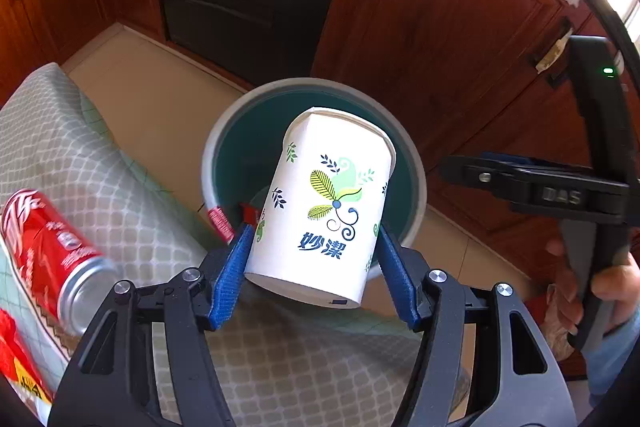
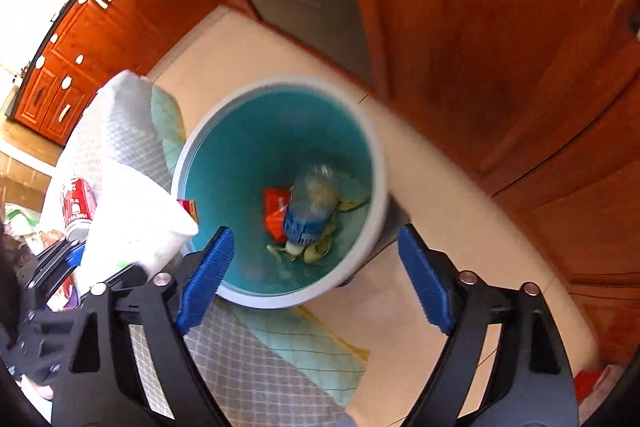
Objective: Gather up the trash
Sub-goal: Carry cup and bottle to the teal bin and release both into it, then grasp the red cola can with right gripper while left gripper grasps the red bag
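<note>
Now the left gripper is clenched on a white paper cup, its blue pads pressing both sides, and holds it tilted over the teal bin, which stands on the floor just beside the cloth-covered table. Beside it the right gripper hangs over the bin with jaws wide and nothing between them; a plastic bottle and wrappers lie inside. A red can lies on the table
</note>
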